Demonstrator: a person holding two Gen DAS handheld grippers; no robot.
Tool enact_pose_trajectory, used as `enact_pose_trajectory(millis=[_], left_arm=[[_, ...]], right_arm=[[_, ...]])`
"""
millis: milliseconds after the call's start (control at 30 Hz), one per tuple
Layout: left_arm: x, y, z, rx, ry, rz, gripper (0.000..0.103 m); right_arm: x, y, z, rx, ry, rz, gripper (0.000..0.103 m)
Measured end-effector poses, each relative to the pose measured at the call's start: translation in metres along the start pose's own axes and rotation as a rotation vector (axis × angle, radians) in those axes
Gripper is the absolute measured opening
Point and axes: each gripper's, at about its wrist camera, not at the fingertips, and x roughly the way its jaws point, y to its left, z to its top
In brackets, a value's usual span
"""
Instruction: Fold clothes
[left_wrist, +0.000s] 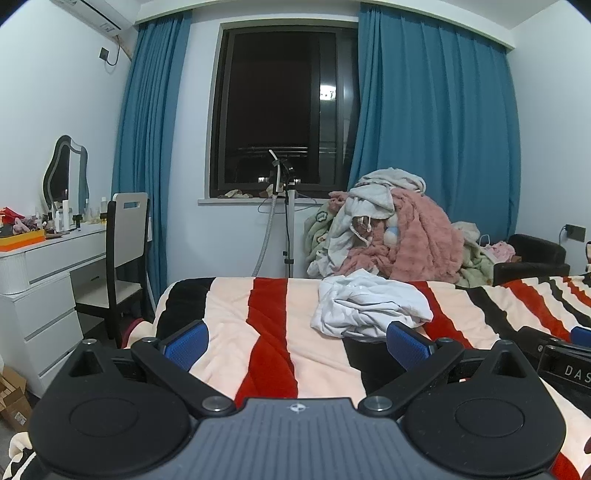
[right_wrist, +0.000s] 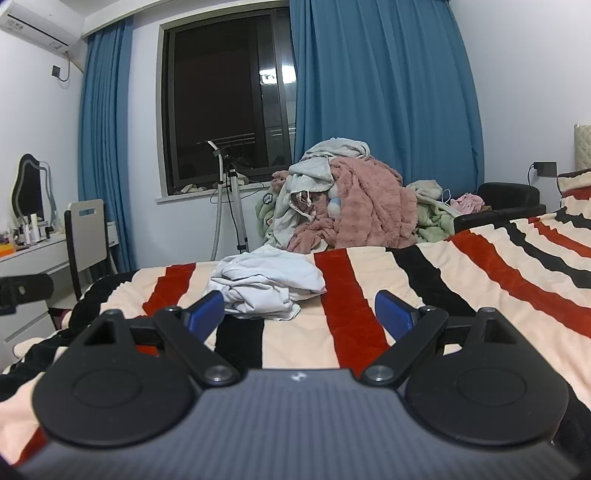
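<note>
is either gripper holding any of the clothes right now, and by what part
Nothing is held. The left gripper and right gripper both stand open above the striped blanket, short of the crumpled white garment.

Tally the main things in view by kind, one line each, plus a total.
Grippers: 2, left gripper and right gripper, both open and empty
White garment crumpled on the striped blanket: 1
Clothes pile behind the bed: 1
Blue curtains: 2
Chair: 1
Total: 8
</note>
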Motion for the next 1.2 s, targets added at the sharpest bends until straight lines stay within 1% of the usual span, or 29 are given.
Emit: enact_pose_trajectory(millis=[200,267,300,433,700,967,1200], left_arm=[[-0.0011,-0.0011,0.0001,0.004,0.007,0.001,0.103],[-0.0015,-0.0015,0.0002,0.005,0.010,0.002,0.103],[-0.0017,-0.0017,0.0002,0.006,0.011,0.002,0.103],[-0.0021,-0.0023,-0.0001,0.009,0.015,0.002,0.103],[-0.0007,-0.0015,-0.0018,0.012,0.027,-0.004,0.103],[0.0006,-0.0039,-0.0033,0.030,0.019,0.010,0.103],[0.0024,-0.0051,-0.0039,0.041,0.020,0.004,0.103]], right_arm=[[0.0023,0.0030,0.0001,-0.032,-0.004,-0.006,0.090],[-0.0021,-0.0002,-0.0008,-0.021,-0.018,-0.001,0.090],[0.0014,-0.0011,-0.0001,-0.018,-0.006,-0.001,0.090],[-0.0031,0.0001,-0.0047,-0.023,-0.015,0.000,0.090],[-0.0011,0.0018,-0.0038,-0.023,-0.014,-0.002,0.090],[-0.0017,0.0006,-0.0027,-0.016,-0.008,-0.005,0.090],[-0.0007,0.0026,-0.0023,-0.023,-0.014,-0.018,0.090]])
